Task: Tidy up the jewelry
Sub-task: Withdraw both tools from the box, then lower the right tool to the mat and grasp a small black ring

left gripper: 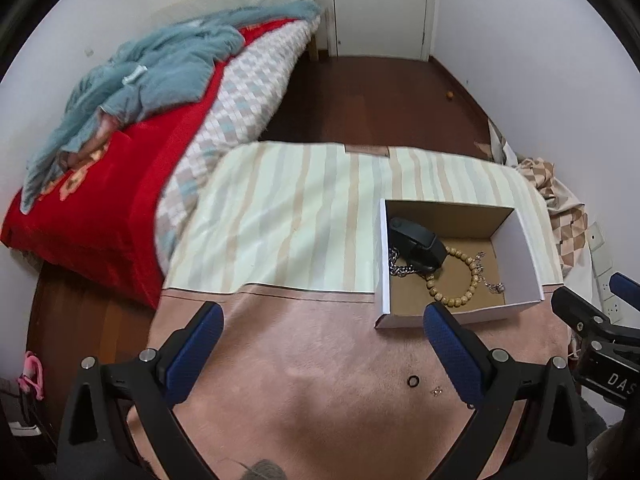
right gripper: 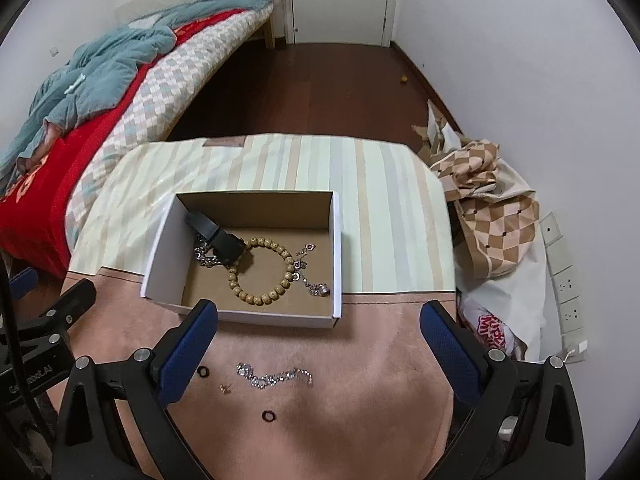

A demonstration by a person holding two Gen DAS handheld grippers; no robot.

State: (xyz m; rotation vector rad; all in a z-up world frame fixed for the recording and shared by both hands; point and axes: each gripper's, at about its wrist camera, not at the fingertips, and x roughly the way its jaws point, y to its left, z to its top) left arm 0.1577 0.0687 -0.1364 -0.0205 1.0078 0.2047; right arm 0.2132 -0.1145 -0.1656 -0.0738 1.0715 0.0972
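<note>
A white cardboard box (right gripper: 164,248) stands on the table and holds a wooden bead bracelet (right gripper: 288,260), a black band (right gripper: 216,236), a silver chain (right gripper: 206,258) and a thin charm chain (right gripper: 308,268). On the pink cloth in front of it lie a silver bracelet (right gripper: 272,376), two black rings (right gripper: 203,371) (right gripper: 269,415) and a small earring (right gripper: 225,388). My right gripper (right gripper: 318,306) hangs open above these loose pieces, holding nothing. My left gripper (left gripper: 323,308) is open and empty too, left of the box (left gripper: 524,248), with one black ring (left gripper: 413,381) near its right finger.
A bed with a red blanket (left gripper: 100,208) and teal bedding (left gripper: 152,76) runs along the left. A checkered bag (right gripper: 492,216) and wall sockets (right gripper: 568,288) are to the right of the table. Striped cloth (left gripper: 280,208) covers the table's far half. Dark floor (right gripper: 320,88) leads to a door.
</note>
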